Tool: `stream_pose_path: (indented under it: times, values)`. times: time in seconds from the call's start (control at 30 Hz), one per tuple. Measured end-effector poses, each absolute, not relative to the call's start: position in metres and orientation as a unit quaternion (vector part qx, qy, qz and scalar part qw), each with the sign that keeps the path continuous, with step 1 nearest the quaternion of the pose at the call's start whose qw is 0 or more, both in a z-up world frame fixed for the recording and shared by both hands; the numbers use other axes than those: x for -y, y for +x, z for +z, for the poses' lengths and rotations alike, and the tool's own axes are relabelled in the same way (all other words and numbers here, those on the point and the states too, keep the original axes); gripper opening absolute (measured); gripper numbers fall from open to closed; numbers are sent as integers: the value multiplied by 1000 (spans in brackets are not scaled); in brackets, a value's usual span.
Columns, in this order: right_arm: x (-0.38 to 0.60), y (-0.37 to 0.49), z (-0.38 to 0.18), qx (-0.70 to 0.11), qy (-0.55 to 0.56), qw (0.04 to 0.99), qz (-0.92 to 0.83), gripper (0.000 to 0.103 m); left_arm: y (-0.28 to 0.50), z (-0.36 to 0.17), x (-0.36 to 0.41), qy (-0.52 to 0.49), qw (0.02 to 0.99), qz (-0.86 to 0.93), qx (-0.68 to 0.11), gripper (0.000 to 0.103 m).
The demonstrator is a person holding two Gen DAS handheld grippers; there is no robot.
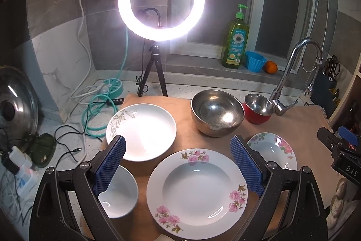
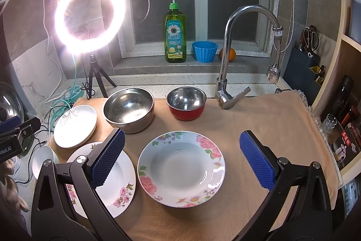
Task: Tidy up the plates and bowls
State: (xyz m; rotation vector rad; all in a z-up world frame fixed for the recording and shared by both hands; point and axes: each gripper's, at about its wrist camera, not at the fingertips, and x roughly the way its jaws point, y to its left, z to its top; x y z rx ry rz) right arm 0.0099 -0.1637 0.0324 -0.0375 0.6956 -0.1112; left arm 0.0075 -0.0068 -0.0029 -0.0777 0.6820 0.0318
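Both grippers hang wide open and empty above the cloth-covered bench [image 2: 259, 119], so the step in hand looks like choosing a first plate to stack. Nearest the left gripper [image 1: 178, 164] lies the large pink-flowered plate [image 1: 197, 193], directly between its spread pads, with a small white bowl [image 1: 119, 193] just beside it on the left. The right gripper [image 2: 180, 157] frames the smaller rose-rimmed plate [image 2: 181, 168] in the same way. I judge that a flat plate offers only its rim, so one pad should slip under the edge and the other close on top, gently, since glazed china slides. Beyond these sits the white leaf-patterned plate [image 1: 141, 131]. Farthest back stand the large steel bowl [image 2: 129, 112] and the red steel-lined bowl [image 2: 186, 105], apart, near the tap [image 2: 227, 60]; nesting them seems best left until later.
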Motion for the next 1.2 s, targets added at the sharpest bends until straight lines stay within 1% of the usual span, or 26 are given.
stream_pose_path:
  times: [1.2]
  values:
    - [163, 13, 31, -340, -17, 939, -56, 103, 10, -2, 8, -38, 942, 9, -332, 94]
